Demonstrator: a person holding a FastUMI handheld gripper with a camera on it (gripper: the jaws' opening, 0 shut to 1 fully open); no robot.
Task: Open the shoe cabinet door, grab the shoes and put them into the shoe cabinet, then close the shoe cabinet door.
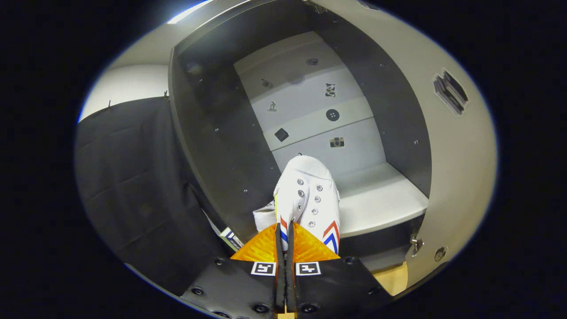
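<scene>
Between the fingers (285,241) a thin edge of the shoe (310,199) is pinched; the fingers are drawn almost together, with only that edge of the shoe's opening held in the narrow gap. Ahead of the fingers the shoe is held out with its toe pointing into the cabinet (212,146), its toe over the front part of the shelf (381,199). Whether the sole is already resting on the shelf cannot be told. Beside the shoe's heel, on the side away from the door, a second white piece is seen, too little of it to be named. The door (452,146) is swung open on the far side of the shelf from the cloth wall.

Judged from here, the grip is slight: the shoe could twist or slip from the fingers if moved quickly. The toe could be caught on the shelf's front lip if lowered too soon. If released too near the front, the shoe could tip out or block the door.

Red and blue chevrons are seen on the shoe's side. Small stickers are seen on the cabinet's back panel (310,106), and a label on the door; no writing can be read.
</scene>
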